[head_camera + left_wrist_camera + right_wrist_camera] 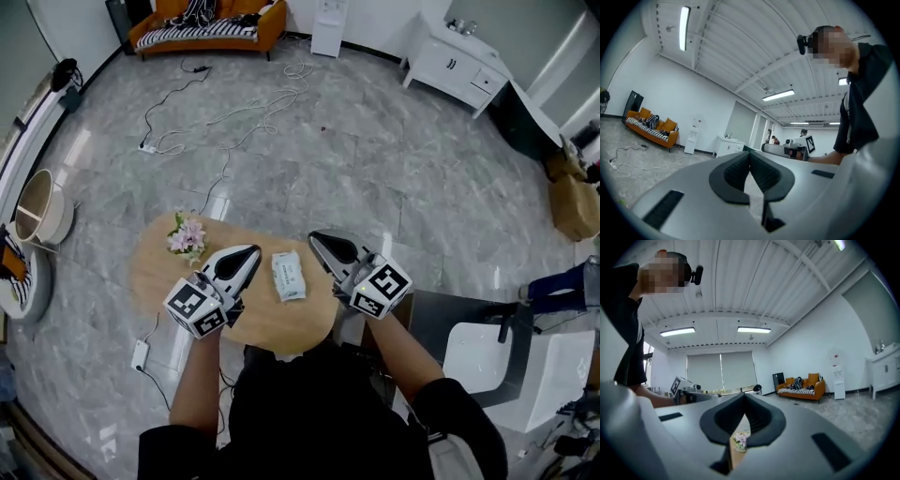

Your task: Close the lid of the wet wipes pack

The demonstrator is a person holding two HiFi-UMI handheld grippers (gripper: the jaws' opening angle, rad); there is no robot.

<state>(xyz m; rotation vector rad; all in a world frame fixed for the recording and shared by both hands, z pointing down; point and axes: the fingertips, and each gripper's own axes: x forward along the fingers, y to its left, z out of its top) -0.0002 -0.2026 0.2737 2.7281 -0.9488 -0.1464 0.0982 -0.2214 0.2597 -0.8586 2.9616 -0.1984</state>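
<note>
From the head view, I have the wet wipes pack [288,276] lying flat near the middle of a small round wooden table [155,272], its long side running away from me; the lid is too small to make out. The left gripper [254,249] hovers just left of the pack and the right gripper [313,236] just right of it, neither touching it, both raised with their tips pointing towards the far edge of the table. In the left gripper view, the left gripper [750,159] has its dark ribbed jaws clenched tip to tip with nothing caught between them. The right gripper view shows the right gripper [743,399] likewise closed and empty, and through the narrow slot below its tips I can see the small bunch of pink flowers [739,440]. Those flowers [187,236] sit at the table's left rear edge. Beyond, on grey marble floor, stand an orange sofa [206,26] and a white cabinet [455,61].
</note>
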